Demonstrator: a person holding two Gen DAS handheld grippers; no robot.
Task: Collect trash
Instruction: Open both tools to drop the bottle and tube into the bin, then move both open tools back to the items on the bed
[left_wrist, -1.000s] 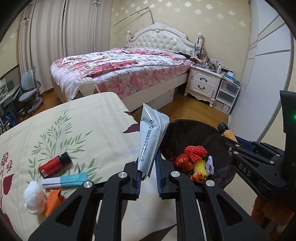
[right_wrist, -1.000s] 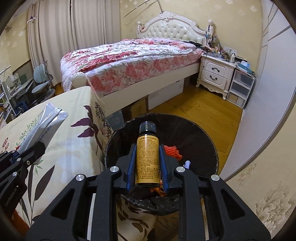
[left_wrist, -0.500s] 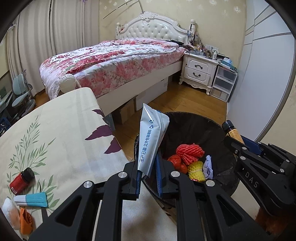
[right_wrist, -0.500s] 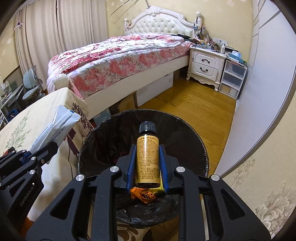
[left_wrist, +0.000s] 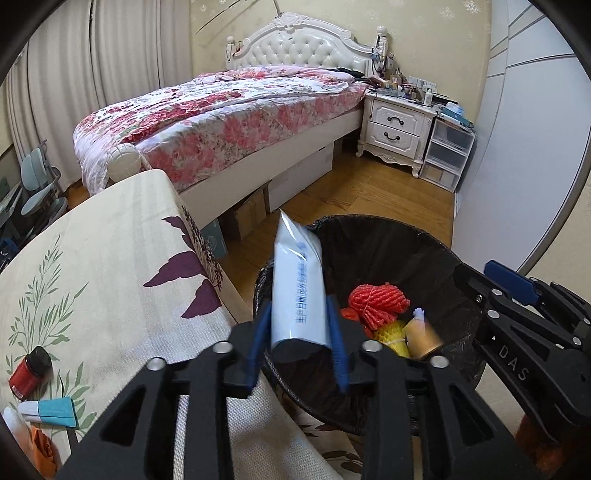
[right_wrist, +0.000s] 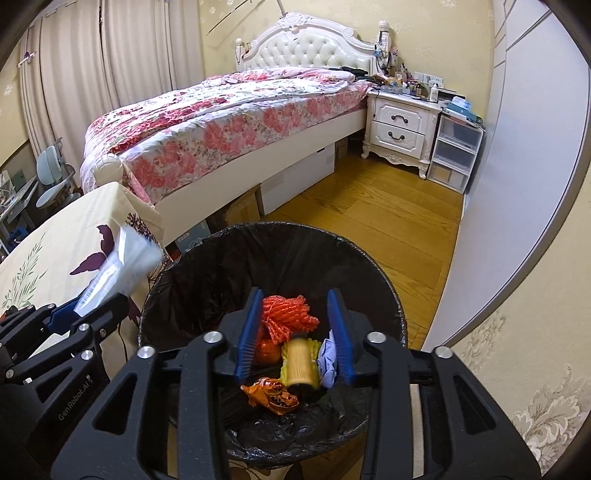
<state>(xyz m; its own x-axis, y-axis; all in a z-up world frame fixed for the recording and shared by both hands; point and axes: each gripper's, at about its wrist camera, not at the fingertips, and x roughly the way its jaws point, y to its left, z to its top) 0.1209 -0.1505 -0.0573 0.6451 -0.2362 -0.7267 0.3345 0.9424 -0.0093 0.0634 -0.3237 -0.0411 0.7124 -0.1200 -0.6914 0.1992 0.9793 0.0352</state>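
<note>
The white, flat plastic pouch with blue print (left_wrist: 298, 291) stands between the blue pads of the left gripper (left_wrist: 298, 345), its long axis running away from the camera and upward, sealed top edge tilted slightly left over the near rim of the bin; gaps show on both sides of it, so the pads no longer press it as the jaws open. The round bin lined with a black plastic bag (right_wrist: 192, 280) stands on the wooden floor just beside the table draped in a cream cloth with leaf and purple butterfly prints (left_wrist: 110, 258). Inside it lie a bundle of red foam netting (right_wrist: 286, 314), a piece of yellow foam netting (left_wrist: 389, 332), an orange crumpled wrapper (right_wrist: 269, 397), a small pale-lilac crumpled scrap (right_wrist: 327, 356) and the amber glass bottle with a yellow label (right_wrist: 299, 363), which lies blurred on the yellow netting, its long axis pointing roughly toward and away from the right camera. The right gripper (right_wrist: 295, 332) hangs over the bin with its jaws opening, partly apart, nothing touching its pads. On the cloth at the left remain a red jar with a black cap (left_wrist: 29, 373) and a white and teal tube (left_wrist: 48, 411).
</note>
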